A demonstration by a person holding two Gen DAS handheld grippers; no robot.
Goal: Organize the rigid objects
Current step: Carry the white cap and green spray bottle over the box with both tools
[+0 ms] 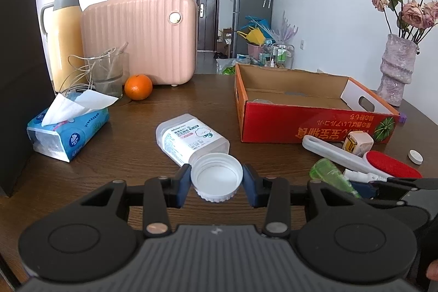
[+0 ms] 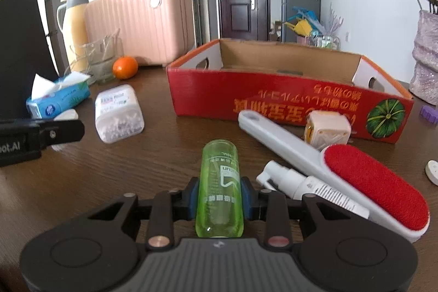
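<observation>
On a dark wooden counter [image 1: 191, 100], the left gripper [image 1: 216, 178] clamps its blue-padded fingers [image 1: 182, 184] on a white screw cap [image 1: 217, 177], open side up. The right gripper [image 2: 220, 196] is closed on a green transparent bottle [image 2: 219, 188], which lies lengthwise between its fingers. Just right of the bottle rest a white spray pump [image 2: 295, 182] and a lint brush [image 2: 356, 182] with a red pad. Behind the cap, a clear container of cotton swabs [image 1: 191, 138] lies on its side. A white charger plug [image 2: 327, 129] sits against the red cardboard box [image 2: 273, 97], which stands open beyond. Farther back are a tissue pack [image 1: 65, 130], an orange [image 1: 138, 86], a glass cup [image 1: 108, 73], a pink suitcase [image 1: 139, 37] and a yellow thermos [image 1: 65, 37].
</observation>
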